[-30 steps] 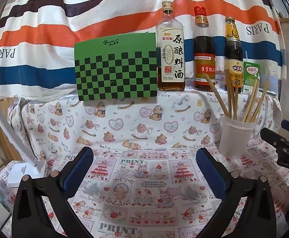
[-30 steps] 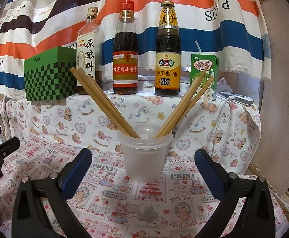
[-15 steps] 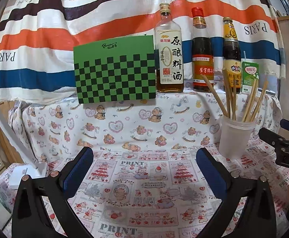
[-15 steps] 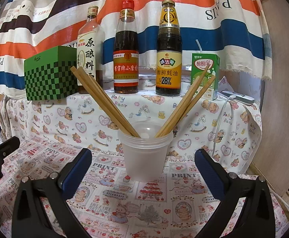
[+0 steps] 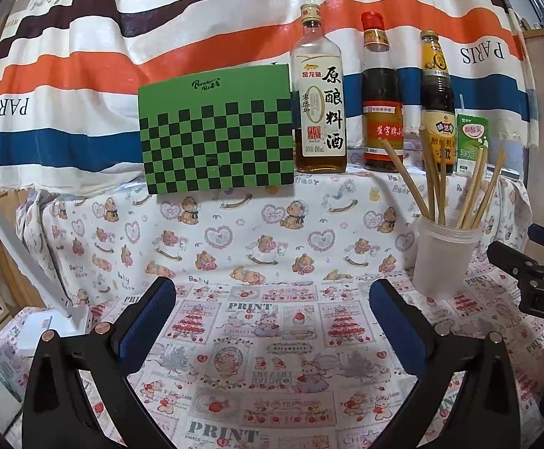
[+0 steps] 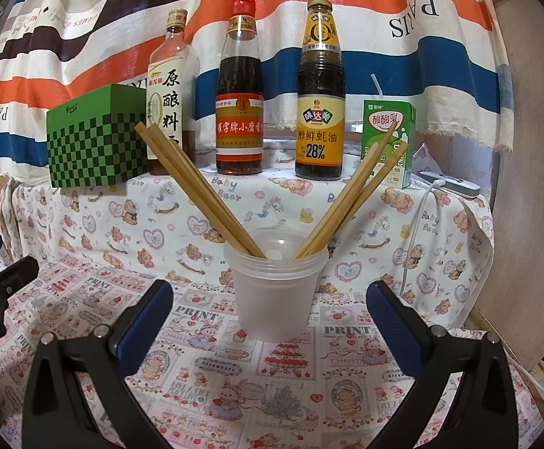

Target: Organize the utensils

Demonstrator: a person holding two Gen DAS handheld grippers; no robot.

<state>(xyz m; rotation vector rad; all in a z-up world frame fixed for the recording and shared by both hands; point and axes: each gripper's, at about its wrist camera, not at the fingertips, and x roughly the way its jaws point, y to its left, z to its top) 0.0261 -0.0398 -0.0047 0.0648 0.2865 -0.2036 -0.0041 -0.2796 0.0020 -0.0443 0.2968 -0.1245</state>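
The cup [image 6: 274,292] stands on the table [image 6: 309,393] just beyond the right gripper [image 6: 270,321], centred between its wide-open, empty jaws, with chopsticks [image 6: 197,191] fanned left and right out of it. The left gripper [image 5: 272,321] hangs over bare cloth, jaws also spread wide and empty, the cup far to its right. Three bottles [image 6: 240,112], a green box [image 6: 92,142] and a carton [image 6: 387,138] line the far ledge.

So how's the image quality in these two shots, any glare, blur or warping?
Left wrist view: sharp and evenly lit, but the fisheye bows the striped cloth and darkens the corners. Right wrist view: also sharp, with the cup in focus, small highlights on the bottles, and the same edge bending.
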